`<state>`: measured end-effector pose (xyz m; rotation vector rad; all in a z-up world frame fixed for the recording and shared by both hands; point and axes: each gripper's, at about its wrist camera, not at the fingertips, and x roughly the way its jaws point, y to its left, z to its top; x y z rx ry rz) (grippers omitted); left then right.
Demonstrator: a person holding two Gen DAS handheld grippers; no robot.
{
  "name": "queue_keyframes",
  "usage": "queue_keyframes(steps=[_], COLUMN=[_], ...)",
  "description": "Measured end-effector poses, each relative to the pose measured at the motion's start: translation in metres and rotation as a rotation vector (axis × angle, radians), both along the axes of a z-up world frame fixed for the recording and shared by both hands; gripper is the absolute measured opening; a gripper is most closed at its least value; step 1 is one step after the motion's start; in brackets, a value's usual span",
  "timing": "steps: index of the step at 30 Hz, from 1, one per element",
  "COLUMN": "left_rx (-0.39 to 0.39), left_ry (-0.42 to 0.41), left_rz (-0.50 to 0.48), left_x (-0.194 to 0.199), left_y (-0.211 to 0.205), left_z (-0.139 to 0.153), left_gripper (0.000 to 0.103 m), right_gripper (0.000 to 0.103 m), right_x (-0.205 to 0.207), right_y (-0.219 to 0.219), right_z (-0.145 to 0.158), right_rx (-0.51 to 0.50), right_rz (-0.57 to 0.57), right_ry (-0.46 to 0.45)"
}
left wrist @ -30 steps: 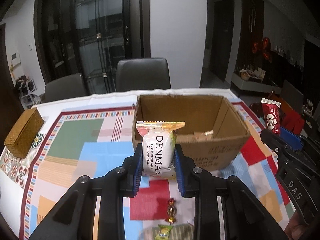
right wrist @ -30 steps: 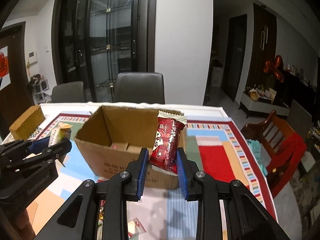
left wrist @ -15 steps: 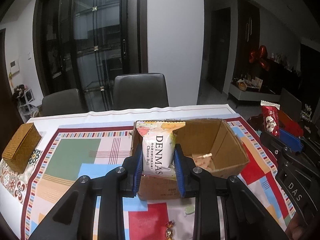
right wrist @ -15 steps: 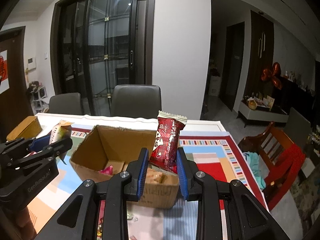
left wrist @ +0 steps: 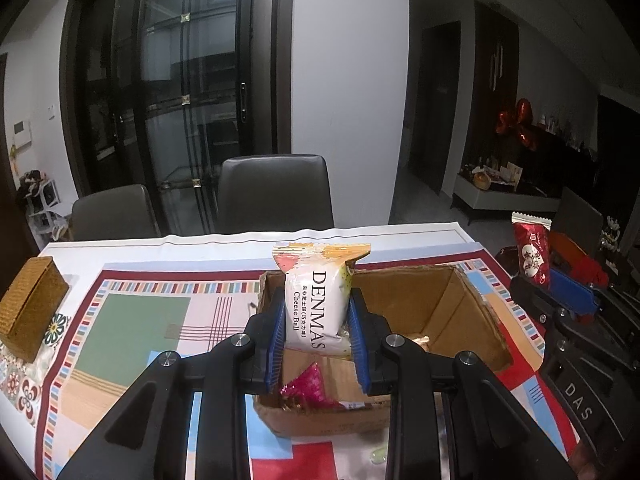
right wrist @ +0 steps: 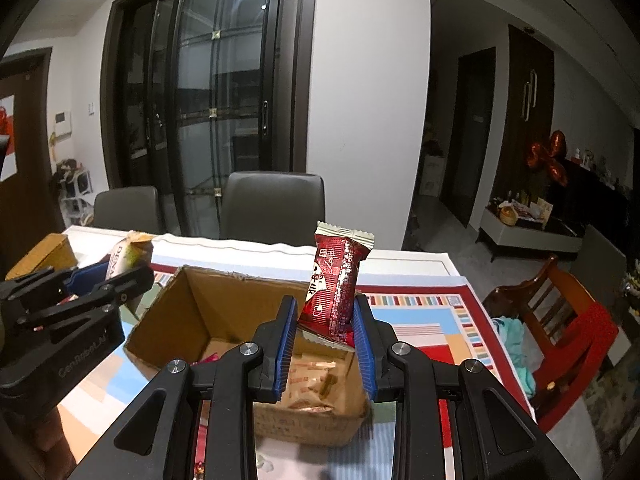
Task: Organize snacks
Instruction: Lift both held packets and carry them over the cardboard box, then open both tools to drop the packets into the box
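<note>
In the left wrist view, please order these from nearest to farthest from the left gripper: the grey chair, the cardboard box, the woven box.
1. Cardboard box: directly below the left gripper.
2. Woven box: at the table's left edge.
3. Grey chair: behind the table's far side.

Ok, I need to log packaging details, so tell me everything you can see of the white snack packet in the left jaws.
The white snack packet is a glossy pillow pack printed "DENMAS Cheese Ball" in dark letters running down its front, with an orange and pink patterned top and a crimped top seal. It stands upright, puffed, clamped at its lower sides between the blue pads of the left gripper, poised over the open cardboard box. Nothing else touches it.
</note>
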<state>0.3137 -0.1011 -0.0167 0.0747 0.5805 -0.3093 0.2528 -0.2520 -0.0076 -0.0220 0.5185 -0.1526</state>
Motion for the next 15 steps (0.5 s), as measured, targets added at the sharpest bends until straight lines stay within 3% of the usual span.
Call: queue_keyframes(steps=[15], left_rx=[0.008], left_ry=[0.084], left_rz=[-0.003], left_x=[0.035], left_y=[-0.004], left_z=[-0.030], left_gripper=[0.029], right_gripper=[0.030], right_x=[0.037], right_y=[0.001], right_z=[-0.026], right_rx=[-0.003], right_rz=[0.021], right_ry=[0.093])
